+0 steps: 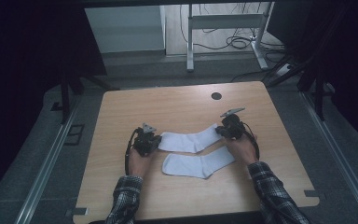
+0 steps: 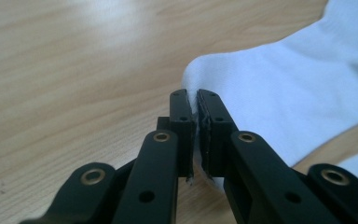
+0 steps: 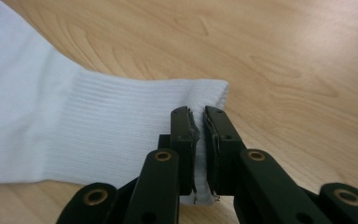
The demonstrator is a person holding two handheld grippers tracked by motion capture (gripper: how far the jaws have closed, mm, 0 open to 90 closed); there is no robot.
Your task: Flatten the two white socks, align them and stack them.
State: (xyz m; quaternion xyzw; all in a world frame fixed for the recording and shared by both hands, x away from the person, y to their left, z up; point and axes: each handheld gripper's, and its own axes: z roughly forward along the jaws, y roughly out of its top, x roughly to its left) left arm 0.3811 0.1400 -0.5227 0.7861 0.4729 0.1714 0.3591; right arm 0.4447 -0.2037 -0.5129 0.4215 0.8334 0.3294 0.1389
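Sleeves: two checked-flannel forearms (image 1: 123, 198) enter at the near table edge.
Near sock: plain white cotton sock (image 1: 197, 164) lies flat between the hands, untouched.
Far sock: second white ribbed cotton sock (image 1: 189, 140) lies just beyond it, stretched between both grippers.
Left gripper (image 2: 196, 109): black two-jaw tool, jaws pressed together, pinching the rounded toe end of the far sock (image 2: 279, 88).
Right gripper (image 3: 196, 122): black two-jaw tool, jaws pressed together on the ribbed cuff edge (image 3: 121, 126).
Table: light wood-grain tabletop (image 1: 177, 107); both socks rest near its middle.
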